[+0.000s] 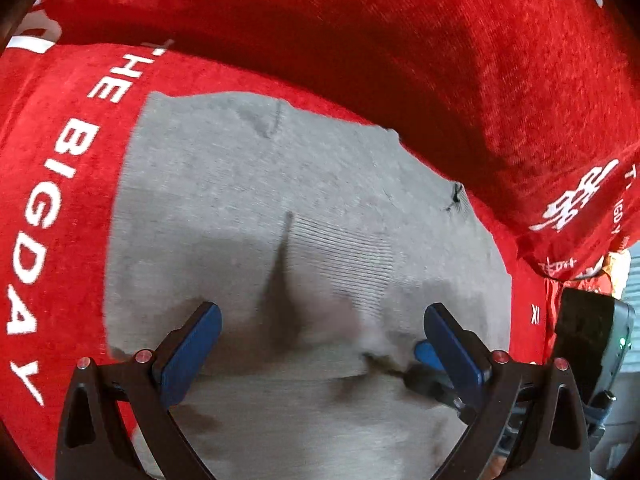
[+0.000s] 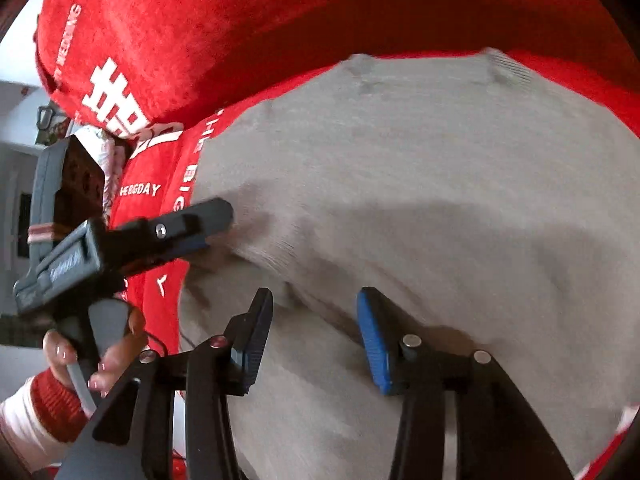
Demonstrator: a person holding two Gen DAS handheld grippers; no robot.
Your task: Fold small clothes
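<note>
Directly under both spread tools lies the grey garment (image 1: 256,184).

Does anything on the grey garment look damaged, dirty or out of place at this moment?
On the grey garment, a short dark loose thread sticks out near its far right edge, beside the red cover. A ridge of bunched fabric also rises mid-garment, so it does not lie flat. No tear or stain is clear.
</note>
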